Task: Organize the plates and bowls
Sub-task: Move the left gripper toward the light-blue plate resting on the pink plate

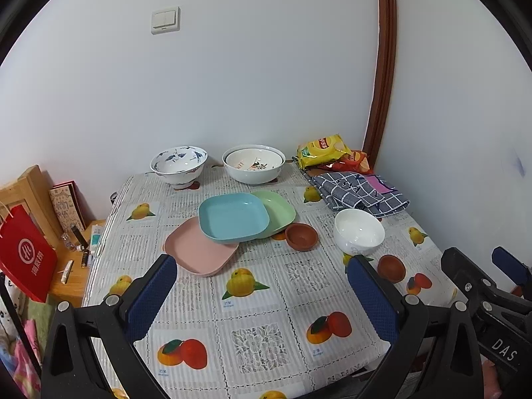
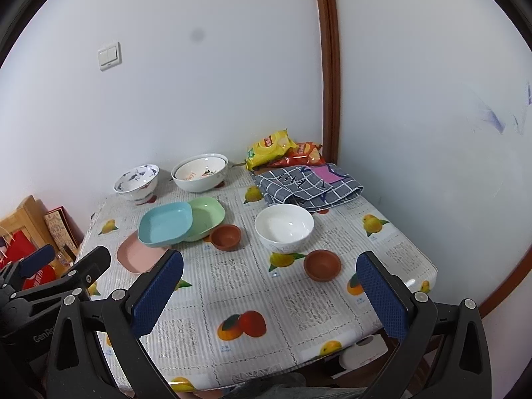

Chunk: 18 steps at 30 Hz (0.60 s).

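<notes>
White walls meet at a brown wooden corner trim (image 1: 382,76) behind the counter (image 1: 266,302), which wears a fruit-printed cloth. Three square plastic plates lie overlapping near its middle: the blue plate (image 1: 232,217) rests on top, tilted across the green plate (image 1: 279,209) behind it and the pink plate (image 1: 196,249) in front. A small brown bowl (image 1: 301,236) sits just beside the green plate, a white bowl (image 1: 359,231) stands near it, and a second brown bowl (image 1: 391,267) lies in front of the white one. At the back, by the wall, stand a blue-patterned bowl (image 1: 178,164) and a large white bowl (image 1: 253,164) with another bowl nested inside. Snack bags (image 1: 324,149) and a checked cloth (image 1: 359,191) fill the far corner.

Both tools hover over the near edge, touching nothing. The left hand-held gripper (image 1: 262,296) is spread wide and empty, and the right hand-held gripper (image 2: 269,299) is likewise spread and empty.

Nothing appears sorted yet, so the sensible start is probably the plates. The blue plate's raised edge offers the easiest pinch; taking it by the rim nearest the left tool and lifting straight up should avoid dragging the two below. The smooth plastic may slip, so a deep bite over the rim helps. The right tool is best placed for the near brown bowl, gripped across its wall and nested into its twin.
</notes>
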Tool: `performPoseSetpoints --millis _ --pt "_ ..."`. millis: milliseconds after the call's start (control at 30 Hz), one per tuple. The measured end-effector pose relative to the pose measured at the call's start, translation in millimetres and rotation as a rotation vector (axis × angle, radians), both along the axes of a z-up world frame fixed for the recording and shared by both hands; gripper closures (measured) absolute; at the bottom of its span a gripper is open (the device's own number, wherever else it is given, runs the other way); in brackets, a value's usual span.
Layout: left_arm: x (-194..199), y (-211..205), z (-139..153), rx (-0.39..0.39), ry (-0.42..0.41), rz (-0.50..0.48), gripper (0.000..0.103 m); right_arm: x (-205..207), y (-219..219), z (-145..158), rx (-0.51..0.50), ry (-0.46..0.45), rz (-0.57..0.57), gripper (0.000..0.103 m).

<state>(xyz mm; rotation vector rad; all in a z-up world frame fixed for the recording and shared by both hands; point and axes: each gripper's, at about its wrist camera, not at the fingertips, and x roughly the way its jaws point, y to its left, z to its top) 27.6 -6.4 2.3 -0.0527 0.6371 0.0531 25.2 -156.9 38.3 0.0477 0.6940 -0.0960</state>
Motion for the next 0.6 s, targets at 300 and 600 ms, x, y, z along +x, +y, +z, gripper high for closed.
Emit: performPoseSetpoints --millis 300,600 --pt "24.3 1.2 -0.6 0.011 0.012 -0.005 0.0 24.4 2.1 -4.5 -0.006 0.02 0.006 0.0" --pt "71.9 19.1 -15.1 0.036 0.049 0.01 0.0 69.4 19.2 -11.2 -0.035 0.006 0.119 0.0"
